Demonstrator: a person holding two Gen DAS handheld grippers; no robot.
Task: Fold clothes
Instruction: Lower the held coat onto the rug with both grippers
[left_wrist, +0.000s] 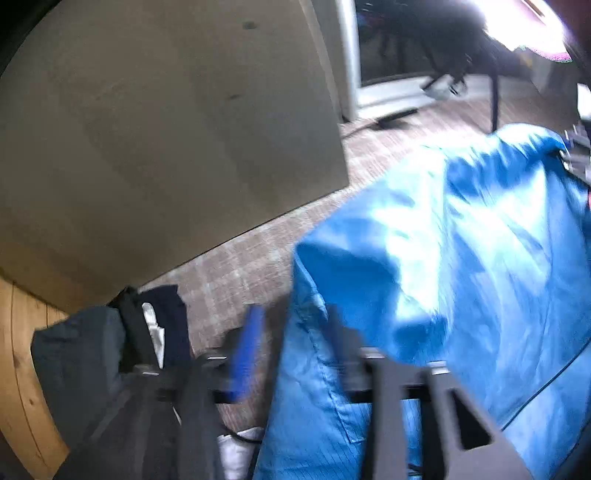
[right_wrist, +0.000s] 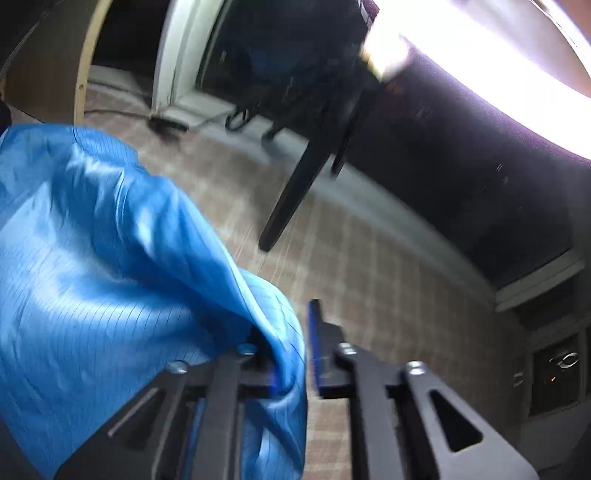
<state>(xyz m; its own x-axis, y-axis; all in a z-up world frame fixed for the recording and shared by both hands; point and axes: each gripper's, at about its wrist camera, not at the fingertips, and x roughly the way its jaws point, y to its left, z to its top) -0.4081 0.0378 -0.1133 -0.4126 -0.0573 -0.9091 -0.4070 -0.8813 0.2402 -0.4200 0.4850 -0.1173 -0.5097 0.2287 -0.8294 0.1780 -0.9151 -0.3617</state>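
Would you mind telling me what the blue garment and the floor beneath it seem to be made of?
The blue garment looks like thin, smooth synthetic weave with a slight sheen: bright highlights, soft creases and a fine dark grid of lines. The floor appears to be low-pile carpet in beige-brown checks, matte, though blur leaves that open.

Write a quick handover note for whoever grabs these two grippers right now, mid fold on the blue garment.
Left gripper: fingers look apart with the blue garment draped between them; the frame is blurred, so the grip cannot be told.
Right gripper: garment edge bunched between its fingers; whether it is clamped cannot be told.
Garment: held up in the air above the carpet, spread between both grippers, not yet folded.
Dark clothes lie piled at the table edge, lower left.
Left to do: lay the garment flat, fold it, then the rest.
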